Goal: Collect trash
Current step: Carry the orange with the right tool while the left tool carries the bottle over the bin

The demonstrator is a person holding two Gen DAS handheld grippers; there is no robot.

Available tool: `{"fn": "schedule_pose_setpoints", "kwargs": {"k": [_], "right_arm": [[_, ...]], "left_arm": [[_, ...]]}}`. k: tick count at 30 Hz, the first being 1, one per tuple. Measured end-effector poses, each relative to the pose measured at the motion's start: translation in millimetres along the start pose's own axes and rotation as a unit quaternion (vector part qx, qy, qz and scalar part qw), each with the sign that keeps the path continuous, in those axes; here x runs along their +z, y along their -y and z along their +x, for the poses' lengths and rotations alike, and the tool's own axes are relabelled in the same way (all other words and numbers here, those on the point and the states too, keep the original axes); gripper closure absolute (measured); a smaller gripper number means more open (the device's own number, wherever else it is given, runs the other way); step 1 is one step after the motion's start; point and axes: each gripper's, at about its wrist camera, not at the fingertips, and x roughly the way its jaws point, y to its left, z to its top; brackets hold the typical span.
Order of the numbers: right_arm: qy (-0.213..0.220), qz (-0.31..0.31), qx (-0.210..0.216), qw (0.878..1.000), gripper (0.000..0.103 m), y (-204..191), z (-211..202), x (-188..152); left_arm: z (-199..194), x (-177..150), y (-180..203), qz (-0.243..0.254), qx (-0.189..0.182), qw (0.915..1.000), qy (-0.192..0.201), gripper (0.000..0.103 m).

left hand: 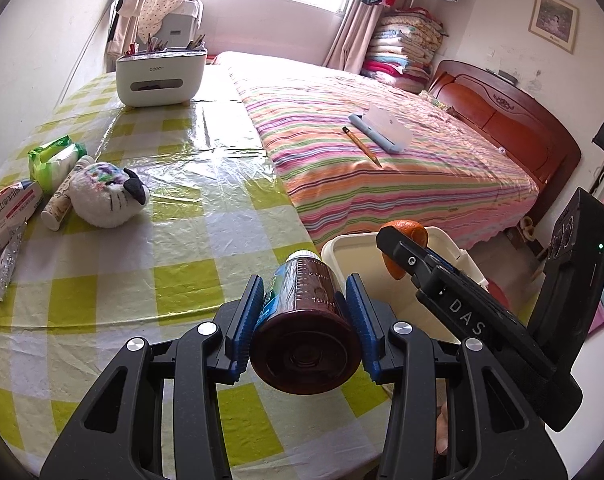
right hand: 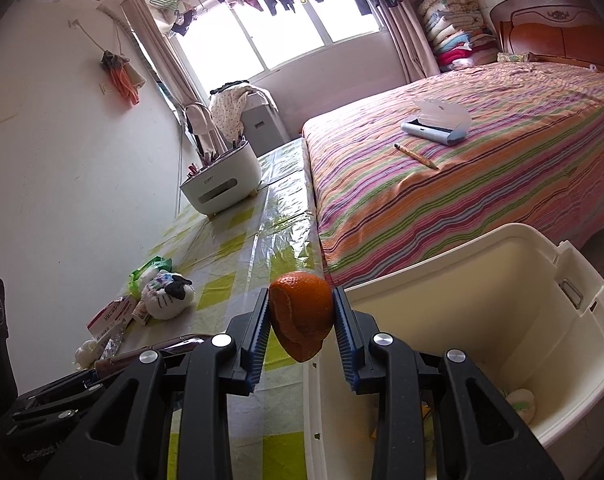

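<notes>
Left wrist view
- Left gripper (left hand: 305,300): you have it clamped on the brown bottle (left hand: 302,320), blue pads on both flanks.
- Bottle axis: runs along the fingers, base toward the camera, white cap end pointing away toward the cream bin (left hand: 344,245).
- Bottle vs bin: the bottle hangs over the checked tablecloth (left hand: 142,280), just short of the bin's near-left rim; the bin lies ahead and to the right.
- Right gripper (left hand: 394,244): seen from the side, crossing in from the right, gripping the orange peel (left hand: 412,229) at the bin's near rim.
- Nearer hand: your right is closer to the bin than your left.

Right wrist view
- Right gripper (right hand: 302,316): squeezed tight on the orange peel (right hand: 302,312), cupped piece, curved outer side up.
- Peel vs bin: the peel sits above the bin's left wall (right hand: 314,400), about on the line between tablecloth (right hand: 222,292) and bin mouth; open space lies to the right.
- Bin (right hand: 502,280): open-topped, some scraps at the bottom, standing beside the table edge.
- Judgement: you need a short shift right before letting the peel go; dropped here it could catch the wall or land on the table.
- Left gripper (right hand: 102,364): only partly visible low left of the bin; its grip cannot be read from here.
</notes>
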Motion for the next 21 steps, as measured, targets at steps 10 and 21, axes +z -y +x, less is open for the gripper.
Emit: {"fn": "schedule_pose_setpoints", "kwargs": {"k": [10, 21], "right_arm": [[0.014, 0.025, -0.017, 0.999, 0.073, 22, -11, 2], [0.029, 0.058, -0.042, 0.997, 0.073, 50, -25, 4]], "left_arm": [[7, 0, 18, 0.011, -0.012, 0.9999, -0.003, 0.061], [21, -3, 48, 0.040, -0.028, 0.9987, -0.014, 0.061]]}}
